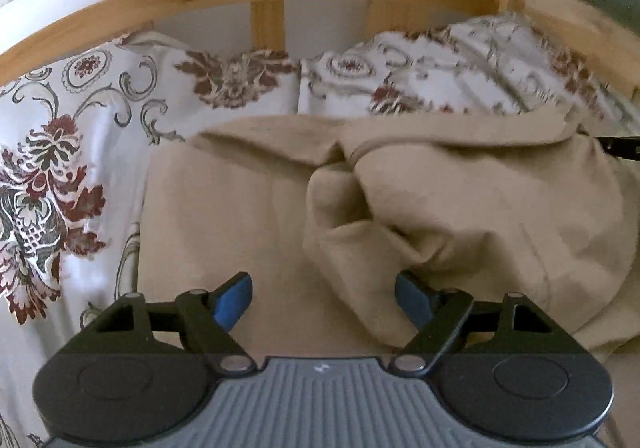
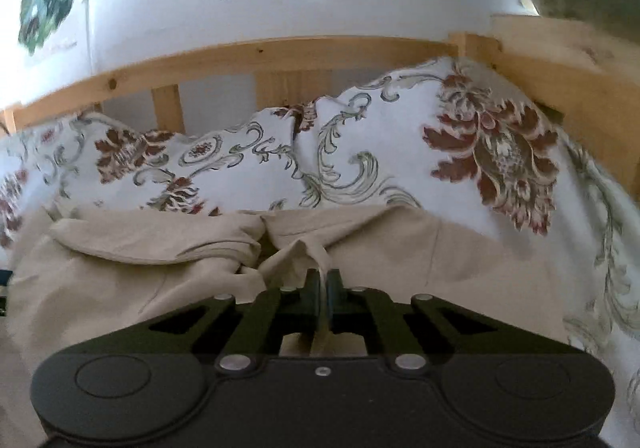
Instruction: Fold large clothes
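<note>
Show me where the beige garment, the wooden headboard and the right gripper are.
beige garment (image 1: 500, 208): left wrist view, on its bunched upper layer.
wooden headboard (image 2: 280, 52): right wrist view, on its top rail.
right gripper (image 2: 323, 280): right wrist view, between its fingertips, shut on a fold.

Left hand-held gripper (image 1: 324, 298) spread, right (image 2: 323, 280) clamped

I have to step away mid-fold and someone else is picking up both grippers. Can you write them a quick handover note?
Left gripper: open, empty, hovering over the beige garment.
Right gripper: shut on a thin fold of the garment's cloth.
Garment: on the floral bedding, below the pillows and the wooden headboard; its left part lies flat, its right part is bunched and rumpled.
Done: one edge gripped.
Left: grip with the left gripper, smooth the bunched part, finish the fold.
</note>
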A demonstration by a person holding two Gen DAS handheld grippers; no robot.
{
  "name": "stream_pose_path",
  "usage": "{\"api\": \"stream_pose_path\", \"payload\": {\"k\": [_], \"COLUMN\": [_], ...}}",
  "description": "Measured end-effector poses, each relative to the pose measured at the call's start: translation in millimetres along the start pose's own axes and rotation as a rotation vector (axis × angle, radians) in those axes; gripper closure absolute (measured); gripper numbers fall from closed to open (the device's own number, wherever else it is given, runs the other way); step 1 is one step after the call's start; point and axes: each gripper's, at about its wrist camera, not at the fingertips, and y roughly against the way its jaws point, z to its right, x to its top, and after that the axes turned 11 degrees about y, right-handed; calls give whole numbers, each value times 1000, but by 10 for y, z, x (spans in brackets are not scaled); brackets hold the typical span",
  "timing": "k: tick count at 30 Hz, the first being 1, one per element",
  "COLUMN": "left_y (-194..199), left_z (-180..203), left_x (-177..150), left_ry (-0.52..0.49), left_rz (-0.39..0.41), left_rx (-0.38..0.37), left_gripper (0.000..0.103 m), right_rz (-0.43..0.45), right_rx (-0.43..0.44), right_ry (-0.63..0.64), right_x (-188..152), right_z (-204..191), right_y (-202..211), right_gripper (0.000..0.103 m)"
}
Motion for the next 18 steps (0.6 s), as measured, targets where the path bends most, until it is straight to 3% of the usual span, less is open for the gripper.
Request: {"api": "stream_pose_path", "payload": {"k": [3, 7, 9, 11, 14, 18], "left_y": [45, 362, 488, 503, 285, -86], "left_z": [-71, -174, -149, -40, 242, 428], "left_x": [-1, 7, 13, 39, 86, 78], "left_ry": [42, 99, 92, 59, -56, -142], "left_rz": [5, 115, 179, 199, 147, 72], "left_rx": [-2, -72, -116, -134, -28, 85], "left_gripper": [21, 16, 14, 13, 15, 15], "right_rz": [-51, 63, 115, 139, 103, 25], "right_rx": [-19, -122, -149, -116, -53, -61], "right_ry": [-3, 52, 79, 82, 120, 113], "right_x": [-99, -164, -144, -129, -156, -282], "right_z": [-44, -188, -294, -395, -603, -790], "right_y": [-66, 306, 465, 544, 448, 194], "right_gripper": [89, 68, 68, 68, 69, 70]}}
